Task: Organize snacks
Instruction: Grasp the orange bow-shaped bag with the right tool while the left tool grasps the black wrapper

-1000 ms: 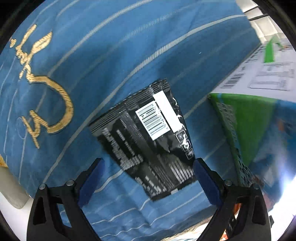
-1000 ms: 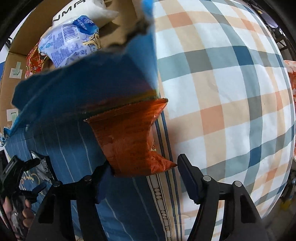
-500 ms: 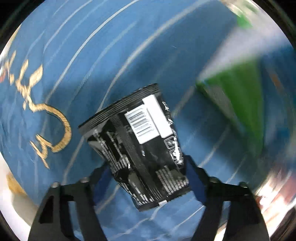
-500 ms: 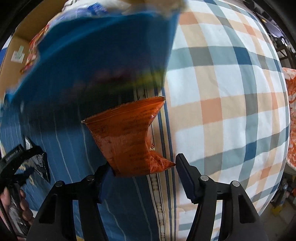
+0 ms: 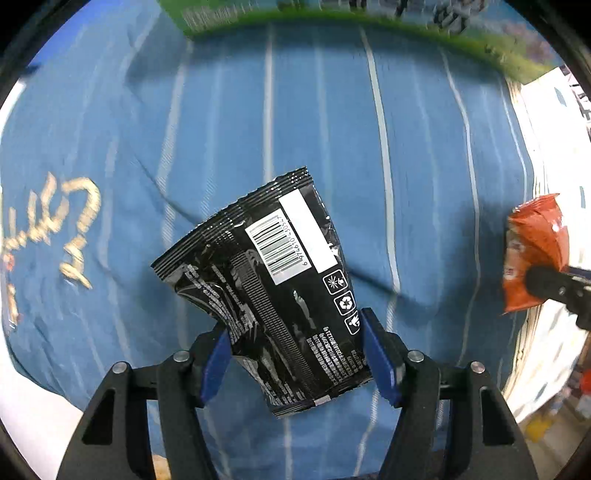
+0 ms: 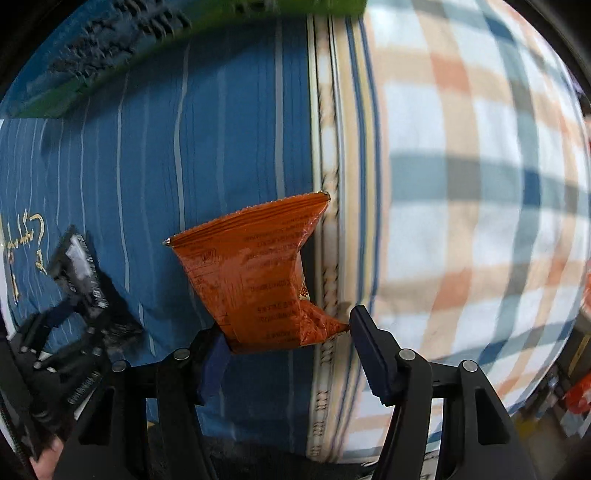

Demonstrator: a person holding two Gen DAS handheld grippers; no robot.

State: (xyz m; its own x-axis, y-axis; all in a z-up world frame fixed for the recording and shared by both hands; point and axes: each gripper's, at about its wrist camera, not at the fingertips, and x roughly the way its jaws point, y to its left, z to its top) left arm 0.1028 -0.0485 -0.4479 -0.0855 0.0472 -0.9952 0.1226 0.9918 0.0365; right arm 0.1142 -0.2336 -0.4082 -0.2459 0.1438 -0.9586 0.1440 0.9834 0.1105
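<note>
A black snack packet with a white barcode label stands out between the blue pads of my left gripper, which is shut on its lower end above a blue striped bedcover. An orange snack packet is pinched in my right gripper, pressed against the left pad, its sealed top pointing away. The orange packet also shows at the right edge of the left wrist view. The black packet and left gripper appear blurred at the lower left of the right wrist view.
A green and blue carton runs along the top of both views. A plaid cover in white, orange and blue lies right of the blue striped one. Gold embroidery marks the blue cover at the left.
The left gripper closed on the black packet and lifted it off the cover. Both grippers have drawn back from the carton, which now sits at the top edge. The orange packet stays held.
</note>
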